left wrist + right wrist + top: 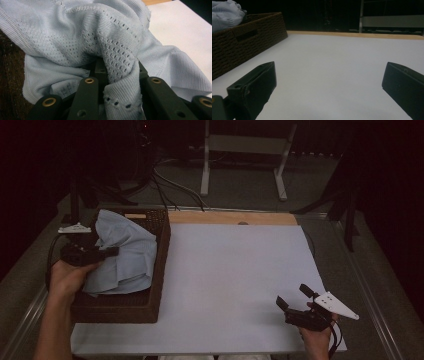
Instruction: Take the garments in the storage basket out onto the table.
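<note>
Meanwhile, the left hand-held gripper (102, 253) is pinching a fold of the pale blue cloth (125, 252) lying in the wicker basket (161, 270) at the desk's (235, 280) left; the right hand-held gripper (295, 297) is hovering with jaws spread near the right edge.

On my left sits the basket (155, 270), on the left part of the table (230, 280), and the cloth (125, 255) lies heaped inside it, filling its far and middle part. My left gripper (107, 251) is over the basket's left side, with a fold of the cloth between its jaws. My right gripper (295, 297) is at the near right corner of the table, well apart from the basket, its jaws spread over bare table. Beyond the far edge of the table stands a metal frame (245, 150) on the floor.
</note>
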The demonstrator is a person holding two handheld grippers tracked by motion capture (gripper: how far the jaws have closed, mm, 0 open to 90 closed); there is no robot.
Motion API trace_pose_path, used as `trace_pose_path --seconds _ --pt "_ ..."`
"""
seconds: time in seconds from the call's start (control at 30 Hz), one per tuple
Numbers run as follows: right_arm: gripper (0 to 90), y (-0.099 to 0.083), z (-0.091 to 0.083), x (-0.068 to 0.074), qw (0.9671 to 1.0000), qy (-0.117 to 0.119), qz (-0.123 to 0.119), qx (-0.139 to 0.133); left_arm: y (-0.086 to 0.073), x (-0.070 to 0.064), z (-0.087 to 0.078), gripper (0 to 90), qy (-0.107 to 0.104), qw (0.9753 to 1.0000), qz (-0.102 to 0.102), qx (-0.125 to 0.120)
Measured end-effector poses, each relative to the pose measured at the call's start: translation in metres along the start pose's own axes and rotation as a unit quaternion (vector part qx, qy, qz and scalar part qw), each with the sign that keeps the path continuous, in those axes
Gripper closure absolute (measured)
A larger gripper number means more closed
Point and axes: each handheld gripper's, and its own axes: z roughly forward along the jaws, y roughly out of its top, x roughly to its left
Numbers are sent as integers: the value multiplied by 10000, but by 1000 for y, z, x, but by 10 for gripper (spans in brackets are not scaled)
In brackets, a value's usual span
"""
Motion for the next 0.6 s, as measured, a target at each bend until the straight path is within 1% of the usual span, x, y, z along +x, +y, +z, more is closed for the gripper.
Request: trace_pose_path --seconds 0.6 --pt "0 0 1 0 10000 9 -15 8 8 -5 -7 757 -127 9998 49 -154"
